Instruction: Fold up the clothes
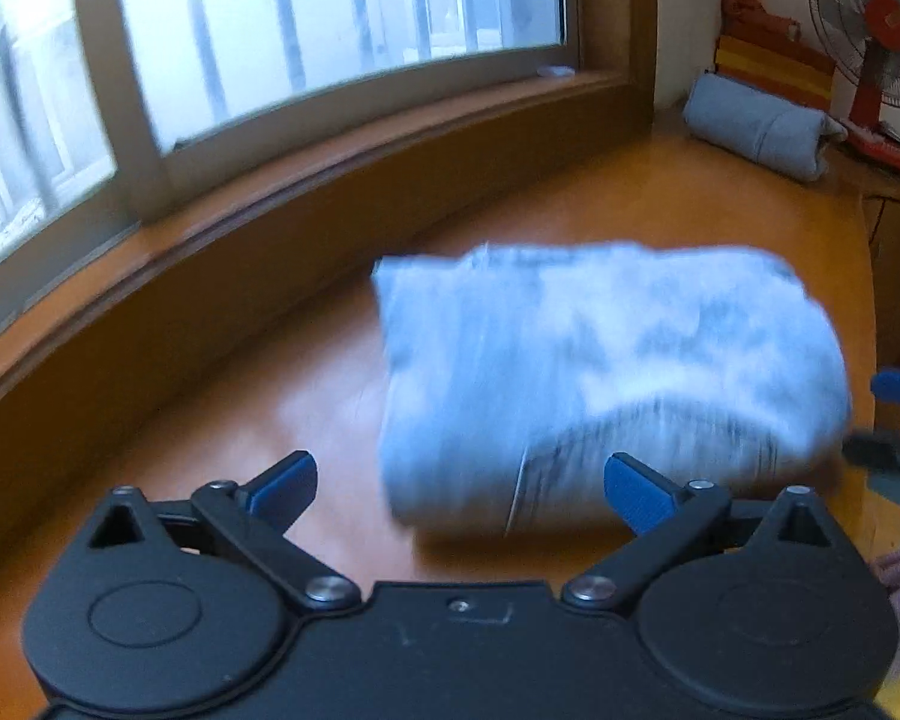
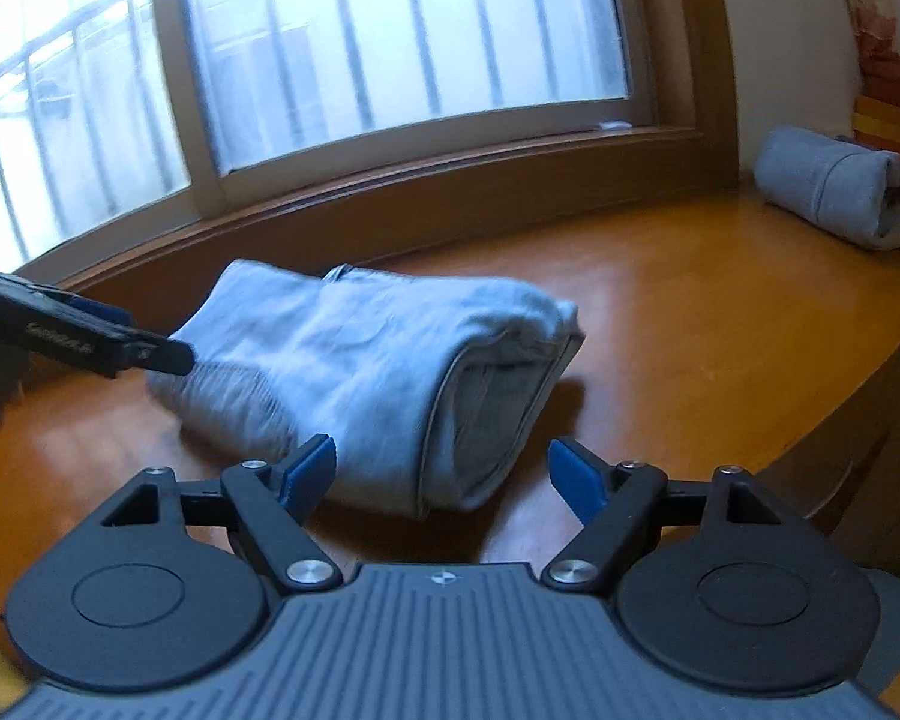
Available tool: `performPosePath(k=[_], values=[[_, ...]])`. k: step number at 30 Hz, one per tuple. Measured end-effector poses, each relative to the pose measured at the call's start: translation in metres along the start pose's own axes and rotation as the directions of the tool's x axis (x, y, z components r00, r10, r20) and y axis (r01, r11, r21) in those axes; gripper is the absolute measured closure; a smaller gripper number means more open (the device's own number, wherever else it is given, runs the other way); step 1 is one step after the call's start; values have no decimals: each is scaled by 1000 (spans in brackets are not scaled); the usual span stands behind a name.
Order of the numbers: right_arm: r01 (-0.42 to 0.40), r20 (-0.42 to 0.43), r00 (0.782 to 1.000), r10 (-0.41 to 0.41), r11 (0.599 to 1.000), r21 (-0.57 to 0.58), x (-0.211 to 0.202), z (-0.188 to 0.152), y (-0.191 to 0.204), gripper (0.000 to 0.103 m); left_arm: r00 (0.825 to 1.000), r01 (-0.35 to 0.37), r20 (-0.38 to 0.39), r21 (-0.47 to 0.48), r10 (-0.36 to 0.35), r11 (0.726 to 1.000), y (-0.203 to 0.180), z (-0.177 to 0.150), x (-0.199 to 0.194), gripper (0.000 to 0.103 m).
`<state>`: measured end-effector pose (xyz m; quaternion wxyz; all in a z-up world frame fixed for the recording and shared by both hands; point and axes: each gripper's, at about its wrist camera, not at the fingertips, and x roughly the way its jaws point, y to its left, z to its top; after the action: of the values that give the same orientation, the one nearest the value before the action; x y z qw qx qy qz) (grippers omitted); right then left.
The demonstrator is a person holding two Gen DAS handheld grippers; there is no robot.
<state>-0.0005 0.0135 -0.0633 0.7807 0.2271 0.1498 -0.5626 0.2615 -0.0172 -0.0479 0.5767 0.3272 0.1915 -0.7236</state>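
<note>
Garments: two grey ones on the wooden surface

One folded light grey garment (image 2: 378, 372) lies in the middle of the orange-brown wooden surface (image 2: 690, 324), its layered open edge facing the right wrist camera. A second grey garment (image 2: 840, 189), rolled into a bundle, sits well apart at the far right corner near the wall. Two grippers show: the right gripper (image 2: 444, 474) stands released just before the folded piece, holding nothing; the left gripper (image 1: 459, 486) is likewise spread wide and empty. One large window (image 1: 330, 12) runs behind, and one red fan (image 1: 882, 30) stands at the right.
</note>
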Motion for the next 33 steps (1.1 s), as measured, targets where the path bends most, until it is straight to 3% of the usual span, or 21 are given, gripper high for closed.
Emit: performPosePath(k=[5,9,11,12,14,15,19,22,25,29,33], values=[[-58,-56,997,54,995,-79,9,-4,13,22,998,45,-33,-6,-45,999,14,-30,17,1],[-59,-41,998,52,980,-191,15,-19,28,22,994,81,67,122,-90,989,10,-27,39,1],[-20,-25,1000,14,967,-253,24,-28,34,23,986,108,107,196,-131,975,4,-22,49,4],[4,-8,1000,-6,962,-275,29,-31,36,32,977,154,116,214,-181,965,3,-20,51,19],[56,27,998,-50,957,-284,36,-33,38,54,970,189,111,209,-215,959,1,-14,51,24],[54,30,998,-48,966,-253,34,-28,36,60,966,203,121,193,-229,960,3,-11,45,28],[-16,80,997,24,995,-97,-3,2,22,66,942,272,172,107,-287,956,12,5,-1,32],[-84,118,989,86,996,-19,-36,31,13,67,936,262,217,95,-276,960,7,20,-36,29],[-133,101,987,127,989,60,-38,54,-2,67,952,234,196,26,-235,972,3,41,-32,22],[-145,75,988,135,978,150,1,75,-21,67,983,100,159,-15,-97,995,-5,69,12,15],[-35,33,999,32,995,89,59,88,-24,66,997,31,69,-30,-29,999,-10,94,72,15]])
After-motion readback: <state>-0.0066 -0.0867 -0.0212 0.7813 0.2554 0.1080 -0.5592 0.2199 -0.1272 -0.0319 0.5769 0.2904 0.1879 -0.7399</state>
